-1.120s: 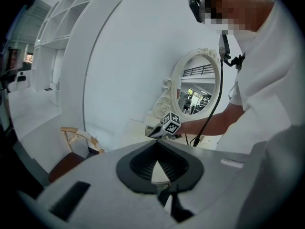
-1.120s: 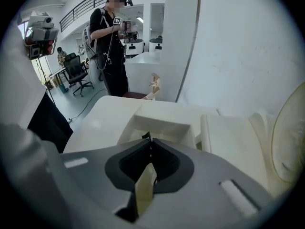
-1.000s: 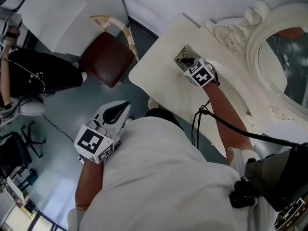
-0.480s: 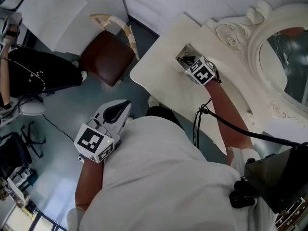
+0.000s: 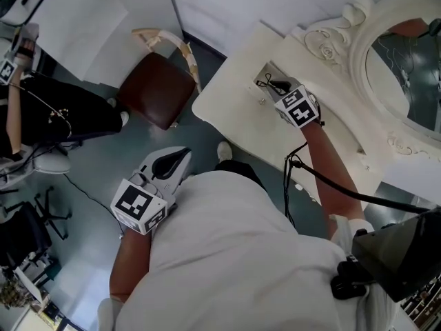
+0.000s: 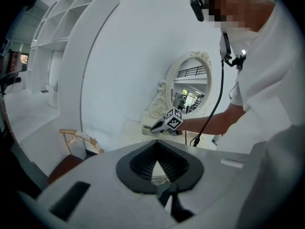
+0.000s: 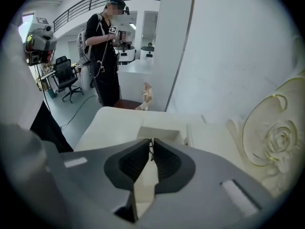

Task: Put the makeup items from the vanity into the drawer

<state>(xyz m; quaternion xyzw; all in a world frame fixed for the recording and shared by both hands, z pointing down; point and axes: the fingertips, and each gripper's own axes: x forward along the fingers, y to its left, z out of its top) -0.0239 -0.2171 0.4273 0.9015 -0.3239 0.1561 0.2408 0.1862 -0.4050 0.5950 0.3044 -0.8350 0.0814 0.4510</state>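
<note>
Now, right tongs (image 7: 152, 141): the jaws are drawn almost together, with a thin dark item (image 5: 277, 85) nipped between them near the tips. Only a sliver shows in the right gripper view, so I can't name which makeup piece it is.

In the head view the item pokes out past the tips toward the upper left of the frame. Its long axis seems to run roughly in line with the tongs, though it is too small to be sure.

Just beyond the tips is the drawer (image 7: 159, 131), an open square recess in the worktop (image 5: 234, 112). In the right gripper view it sits dead ahead, above the jaws and centred. In the head view the item hangs over its opening; I can't tell whether it touches the rim.

My read is that the release turns on this alignment: the item is over the mouth and the drawer lies straight along the tongs' line.

Left tongs (image 6: 156, 143): the tips are met and nothing is held. They are parked low in the head view, off the worktop and well apart from the drawer. The right side is plainly the nearer.

The mirror (image 5: 406, 67) stands at the upper right, behind the working arm.
</note>
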